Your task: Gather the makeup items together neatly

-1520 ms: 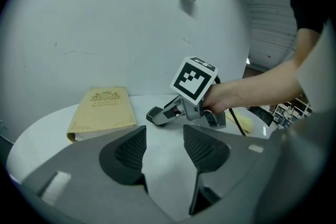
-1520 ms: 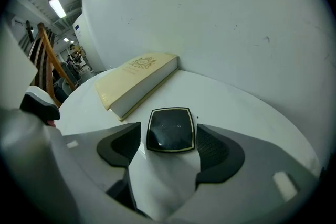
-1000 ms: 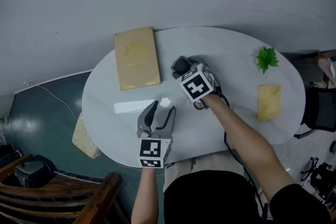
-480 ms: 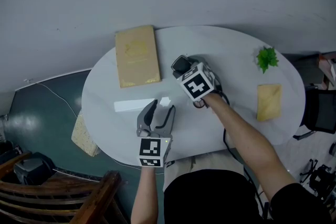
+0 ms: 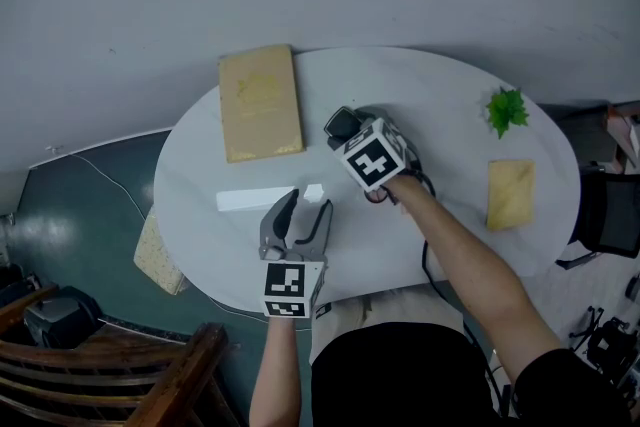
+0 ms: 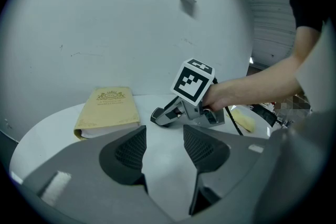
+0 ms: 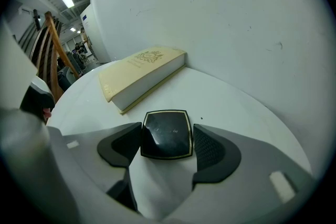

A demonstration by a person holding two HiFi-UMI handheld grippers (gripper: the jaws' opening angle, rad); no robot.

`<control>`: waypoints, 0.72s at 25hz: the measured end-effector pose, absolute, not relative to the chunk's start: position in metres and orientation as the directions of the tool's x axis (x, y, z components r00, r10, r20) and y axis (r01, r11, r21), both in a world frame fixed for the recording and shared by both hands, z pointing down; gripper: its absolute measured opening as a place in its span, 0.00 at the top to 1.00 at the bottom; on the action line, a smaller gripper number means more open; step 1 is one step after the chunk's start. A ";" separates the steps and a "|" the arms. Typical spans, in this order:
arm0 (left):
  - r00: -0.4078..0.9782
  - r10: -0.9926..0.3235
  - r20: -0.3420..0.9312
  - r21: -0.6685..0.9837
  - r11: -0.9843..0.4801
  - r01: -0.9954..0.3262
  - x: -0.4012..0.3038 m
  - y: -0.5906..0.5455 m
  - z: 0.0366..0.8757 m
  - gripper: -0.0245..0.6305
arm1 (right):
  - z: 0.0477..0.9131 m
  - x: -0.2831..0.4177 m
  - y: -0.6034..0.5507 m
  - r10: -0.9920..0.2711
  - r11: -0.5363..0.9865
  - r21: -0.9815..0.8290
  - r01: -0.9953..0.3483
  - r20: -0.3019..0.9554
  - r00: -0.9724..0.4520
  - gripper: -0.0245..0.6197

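Note:
A black square compact (image 7: pixel 167 134) with a gold rim sits between the jaws of my right gripper (image 7: pixel 168 140), which is shut on it just above the white oval table (image 5: pixel 440 105). In the head view the compact (image 5: pixel 343 124) shows at the tip of the right gripper (image 5: pixel 350 130) near the table's middle. My left gripper (image 5: pixel 310 204) is open and holds nothing, nearer the front edge. Just beyond its tips lie a long white box (image 5: pixel 255 200) and a small white piece (image 5: pixel 314 192). The left gripper (image 6: pixel 164 140) looks toward the right gripper's marker cube (image 6: pixel 193 81).
A tan book (image 5: pixel 260 103) lies at the table's back left. A green sprig (image 5: pixel 508 110) and a yellow cloth (image 5: pixel 512 195) lie at the right end. A wooden chair (image 5: pixel 110 380) stands on the floor at the lower left, and a speckled pad (image 5: pixel 158 255) pokes out past the table's left edge.

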State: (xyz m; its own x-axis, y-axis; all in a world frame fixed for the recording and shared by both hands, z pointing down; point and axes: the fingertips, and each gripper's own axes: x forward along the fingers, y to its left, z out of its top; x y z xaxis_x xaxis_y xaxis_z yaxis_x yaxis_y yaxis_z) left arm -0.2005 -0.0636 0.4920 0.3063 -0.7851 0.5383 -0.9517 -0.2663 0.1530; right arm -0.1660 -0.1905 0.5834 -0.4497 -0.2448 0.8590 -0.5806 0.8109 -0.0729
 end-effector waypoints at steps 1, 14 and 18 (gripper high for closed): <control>0.305 -0.786 0.538 0.153 -0.265 -0.952 -0.200 -0.063 0.492 0.63 | 0.584 -0.166 -0.190 -0.243 0.813 -0.072 -0.578 0.860 -0.449 0.48; 0.285 -0.792 0.539 0.145 -0.246 -0.958 -0.197 -0.053 0.490 0.63 | 0.585 -0.163 -0.190 -0.268 0.826 -0.015 -0.563 0.869 -0.416 0.46; 0.279 -0.797 0.536 0.142 -0.241 -0.960 -0.197 -0.051 0.488 0.63 | 0.580 -0.159 -0.188 -0.270 0.821 -0.028 -0.571 0.862 -0.430 0.46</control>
State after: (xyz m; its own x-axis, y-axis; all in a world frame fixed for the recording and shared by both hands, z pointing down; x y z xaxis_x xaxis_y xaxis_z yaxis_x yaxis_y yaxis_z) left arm -0.1966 -0.0505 0.4885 0.2790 -0.7969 0.5358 -0.9602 -0.2406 0.1421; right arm -0.1586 -0.1882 0.5798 -0.4296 -0.2697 0.8618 -0.5706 0.8207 -0.0276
